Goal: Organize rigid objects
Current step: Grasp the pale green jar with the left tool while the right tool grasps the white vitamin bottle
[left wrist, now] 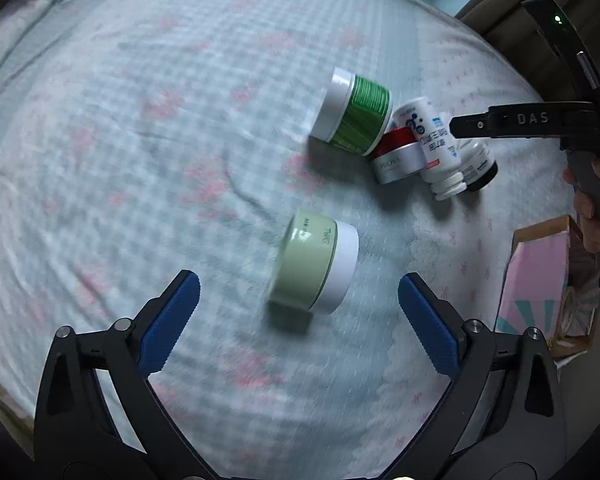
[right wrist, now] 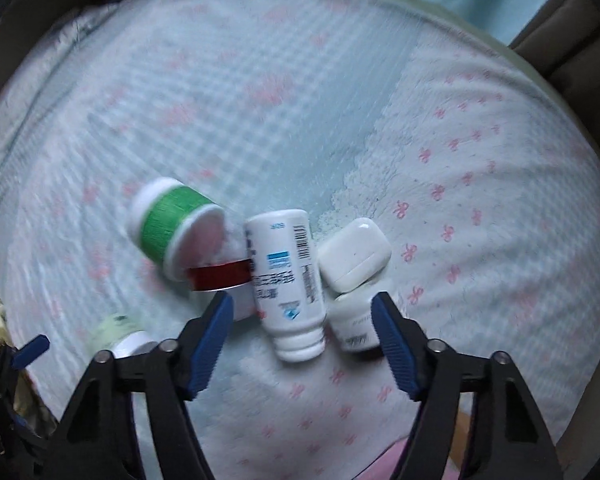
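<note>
White bottle point(right wrist: 290, 284) (lying down) sits between the spread right gripper's point(right wrist: 300, 344) blue pads; left gripper point(left wrist: 298, 312) also spread.

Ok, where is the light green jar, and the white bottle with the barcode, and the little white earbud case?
light green jar point(left wrist: 306, 264): left wrist view, on its pale green side wall.
white bottle point(right wrist: 286, 276): right wrist view, on the printed label at mid-body.
earbud case point(right wrist: 356, 254): right wrist view, on its smooth white lid.
</note>
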{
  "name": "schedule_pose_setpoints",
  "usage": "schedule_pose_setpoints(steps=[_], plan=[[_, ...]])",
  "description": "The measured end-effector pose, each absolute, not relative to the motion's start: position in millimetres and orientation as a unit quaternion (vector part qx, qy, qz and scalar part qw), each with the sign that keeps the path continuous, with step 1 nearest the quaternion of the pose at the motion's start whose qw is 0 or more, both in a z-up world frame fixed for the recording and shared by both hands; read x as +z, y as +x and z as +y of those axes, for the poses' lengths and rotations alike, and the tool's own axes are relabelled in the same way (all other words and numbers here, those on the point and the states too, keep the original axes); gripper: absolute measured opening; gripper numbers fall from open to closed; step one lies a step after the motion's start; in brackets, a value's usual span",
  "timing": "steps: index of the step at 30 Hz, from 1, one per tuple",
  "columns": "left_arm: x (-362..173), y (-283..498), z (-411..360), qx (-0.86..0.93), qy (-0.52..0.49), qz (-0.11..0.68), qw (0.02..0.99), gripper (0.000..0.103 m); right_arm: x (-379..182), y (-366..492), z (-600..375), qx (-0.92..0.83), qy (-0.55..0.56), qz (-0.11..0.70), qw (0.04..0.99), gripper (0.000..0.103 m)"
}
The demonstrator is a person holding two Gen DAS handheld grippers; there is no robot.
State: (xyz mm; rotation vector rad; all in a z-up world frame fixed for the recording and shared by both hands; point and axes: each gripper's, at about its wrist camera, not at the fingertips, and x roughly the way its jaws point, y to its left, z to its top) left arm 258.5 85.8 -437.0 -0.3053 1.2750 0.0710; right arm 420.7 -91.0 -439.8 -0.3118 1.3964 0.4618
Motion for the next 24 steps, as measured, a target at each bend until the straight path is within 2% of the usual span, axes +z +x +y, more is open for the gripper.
schedule_pose_setpoints(steps=[4,11,14,21,24], plan=[[-451.6,266.0,80.7,0.034,-0.143,0.597,0.789,0.098,-454.1,422.9,-82.5,0.228,-0.168,0.635,0.719,0.061],[-469.9,277.6,78.9,0.038,-0.145,0.602,0.784,0.089,-473.4,424.2,-70.4,0.25,-0.199,0.639,0.699,0.051],[-477.3,282.5,78.1,0.041,-0.146,0.605,0.782,0.083,-477.5,426.8,-70.6,0.258,-0.186,0.647,0.693,0.045],[-493.8,291.9,74.4,0.036,-0.149,0.614,0.774,0.058,-481.3,427.5,-66.7,0.255,-0.196,0.651,0.688,0.045],[-499.8,294.1,71.6,0.035,-0.148,0.618,0.771,0.05,-485.2,429.9,-58.4,0.251,-0.201,0.661,0.678,0.046]])
